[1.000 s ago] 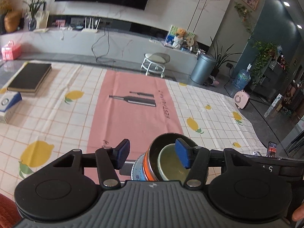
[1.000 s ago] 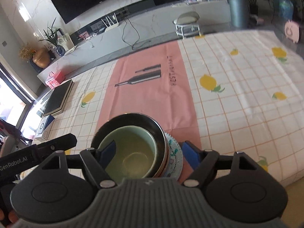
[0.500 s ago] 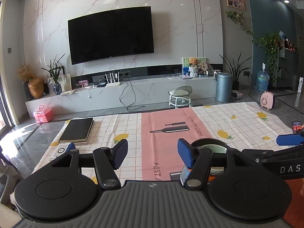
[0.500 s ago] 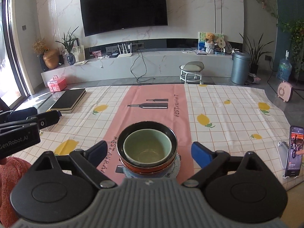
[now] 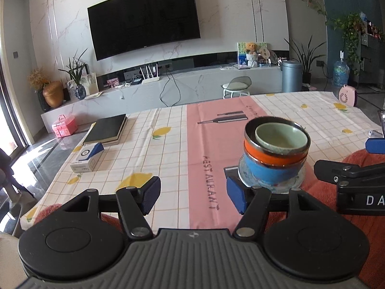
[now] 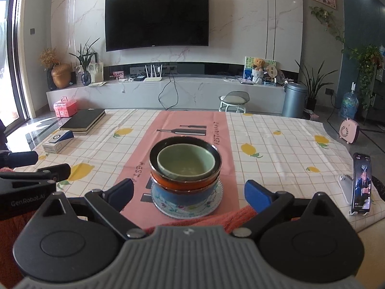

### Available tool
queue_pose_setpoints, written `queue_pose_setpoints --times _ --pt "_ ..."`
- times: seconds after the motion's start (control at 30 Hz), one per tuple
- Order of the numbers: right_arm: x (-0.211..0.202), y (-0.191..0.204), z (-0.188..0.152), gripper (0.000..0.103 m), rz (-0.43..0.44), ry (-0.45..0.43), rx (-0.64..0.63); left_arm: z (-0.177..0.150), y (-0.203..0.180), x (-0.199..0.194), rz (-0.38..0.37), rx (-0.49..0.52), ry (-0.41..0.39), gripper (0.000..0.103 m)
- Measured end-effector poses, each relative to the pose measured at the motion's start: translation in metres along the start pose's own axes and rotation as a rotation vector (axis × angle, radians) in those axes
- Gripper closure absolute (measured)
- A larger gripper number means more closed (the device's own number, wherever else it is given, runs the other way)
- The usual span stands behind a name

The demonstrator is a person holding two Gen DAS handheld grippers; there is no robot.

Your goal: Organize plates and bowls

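Green bowl [image 6: 186, 162] sat nested atop the orange bowl [image 6: 185, 184] and blue bowl [image 6: 184, 196] on a plate [image 6: 216, 201] mid-table, both the right gripper [image 6: 189, 193] and the still-opening left gripper [image 5: 192, 196] spread and empty, so backing straight off seemed wisest to avoid nudging the stack.

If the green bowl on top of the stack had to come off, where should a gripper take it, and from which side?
Probably by the rim of the green bowl, from above: one finger inside, one outside. It sits nested in the orange bowl, so its wall is mostly hidden and only the rim stands clear. The near side, facing the grippers, looks easiest.
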State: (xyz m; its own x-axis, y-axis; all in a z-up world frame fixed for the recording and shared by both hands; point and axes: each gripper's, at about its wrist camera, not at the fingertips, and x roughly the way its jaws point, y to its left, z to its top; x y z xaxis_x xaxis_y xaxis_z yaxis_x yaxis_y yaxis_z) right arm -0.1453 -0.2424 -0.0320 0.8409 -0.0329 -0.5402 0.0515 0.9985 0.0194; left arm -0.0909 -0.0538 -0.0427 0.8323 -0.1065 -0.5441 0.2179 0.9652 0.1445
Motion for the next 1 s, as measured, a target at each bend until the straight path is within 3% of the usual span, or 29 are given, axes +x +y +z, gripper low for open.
queue_pose_setpoints --times 0.47,1.0 --pt "0.043 0.01 -0.023 0.006 0.0 0.137 -0.02 -0.02 0.004 0.025 -0.005 -0.01 0.11 0.029" --pt "0.045 0.011 -0.021 0.006 -0.01 0.144 -0.013 -0.018 0.006 0.023 -0.006 -0.019 0.111 0.029"
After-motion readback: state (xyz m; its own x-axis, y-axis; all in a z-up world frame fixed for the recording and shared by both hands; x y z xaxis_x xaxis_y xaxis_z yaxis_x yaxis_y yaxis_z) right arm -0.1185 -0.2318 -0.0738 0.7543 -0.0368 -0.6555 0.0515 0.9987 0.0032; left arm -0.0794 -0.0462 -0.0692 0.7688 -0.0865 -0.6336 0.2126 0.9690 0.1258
